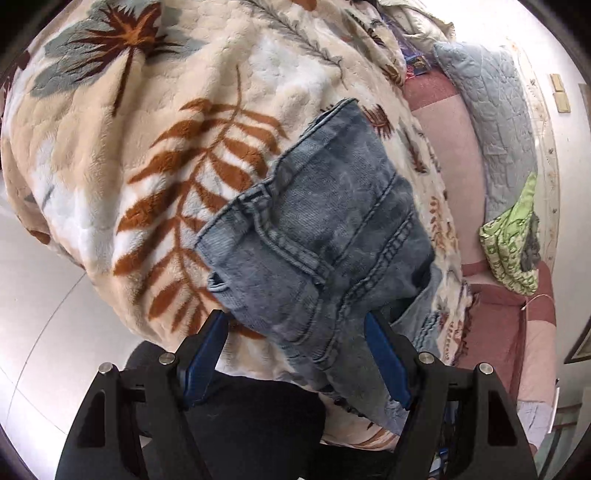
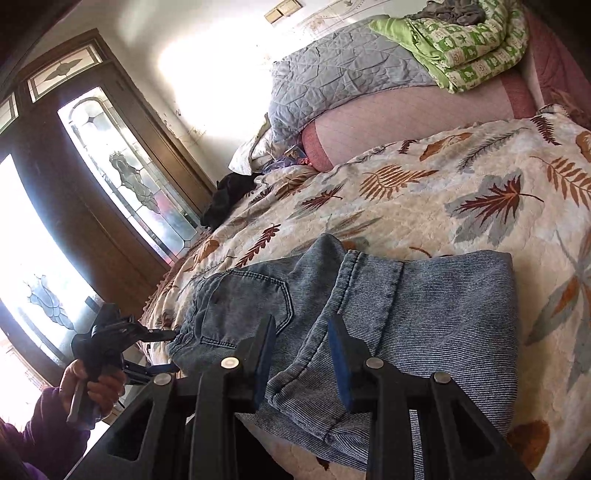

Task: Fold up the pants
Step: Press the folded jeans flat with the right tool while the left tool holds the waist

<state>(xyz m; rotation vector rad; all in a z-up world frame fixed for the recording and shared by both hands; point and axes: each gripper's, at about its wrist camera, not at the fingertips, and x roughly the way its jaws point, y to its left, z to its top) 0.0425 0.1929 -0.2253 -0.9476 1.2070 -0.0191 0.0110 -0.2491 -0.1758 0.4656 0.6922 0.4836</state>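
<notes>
Currently: denim jeans [image 2: 406, 310], folded, laid on leaf-print blanket [image 1: 147, 155] at bed edge. Left gripper [image 1: 295, 354] and right gripper [image 2: 303, 354]: jaws apart, nothing clamped. Risk: overhanging denim may be dragged off by a careless grip.

One pair of faded blue jeans [image 1: 325, 236] lay folded at the centre of the left wrist view. One fleece blanket [image 1: 147, 147] with a leaf print filled its upper left. Two grippers showed: the left gripper [image 1: 295, 354] at the bottom centre of its own view, and the right gripper [image 2: 303, 354] at the bottom centre of the other. One grey quilted pillow [image 2: 340, 81] sat at top centre, one green patterned quilt [image 2: 469, 48] at upper right, and two wall plates [image 2: 282, 10] along the top edge.
</notes>
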